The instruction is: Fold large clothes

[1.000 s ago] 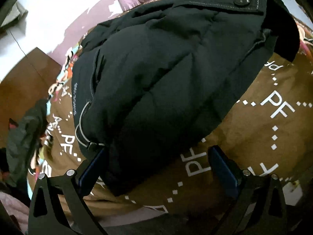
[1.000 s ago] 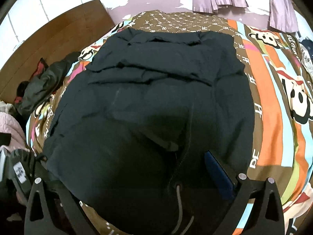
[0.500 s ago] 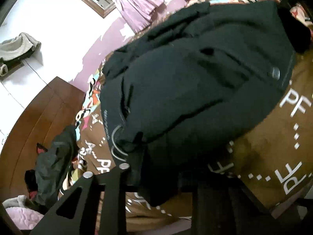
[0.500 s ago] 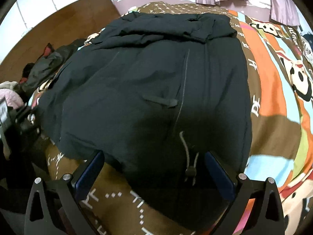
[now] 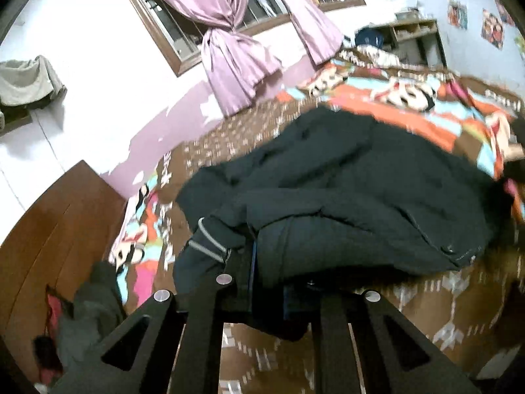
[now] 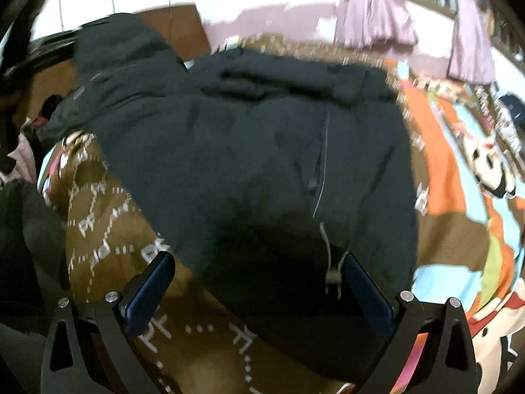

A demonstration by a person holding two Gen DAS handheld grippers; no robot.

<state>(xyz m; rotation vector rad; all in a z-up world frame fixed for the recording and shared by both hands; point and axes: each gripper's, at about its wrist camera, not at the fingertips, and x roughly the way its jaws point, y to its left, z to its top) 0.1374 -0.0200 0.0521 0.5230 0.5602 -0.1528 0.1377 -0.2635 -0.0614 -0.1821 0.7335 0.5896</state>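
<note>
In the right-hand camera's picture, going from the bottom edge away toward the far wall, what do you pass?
The open tool, then the dark padded jacket spread on the patterned bedspread, then the purple curtains on the far wall.

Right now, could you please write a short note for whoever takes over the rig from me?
Left gripper: its jaws have just closed on the hem edge of the dark padded jacket and it holds that corner raised off the bed.
Right gripper: open, its blue pads either side of the jacket's lower hem by the drawcord toggle, nothing gripped.
The jacket lies spread on the brown patterned bedspread, collar toward the purple curtains.
Done: one corner picked up.
Left: probably grip the hem with the right gripper too, then fold the jacket over.
</note>
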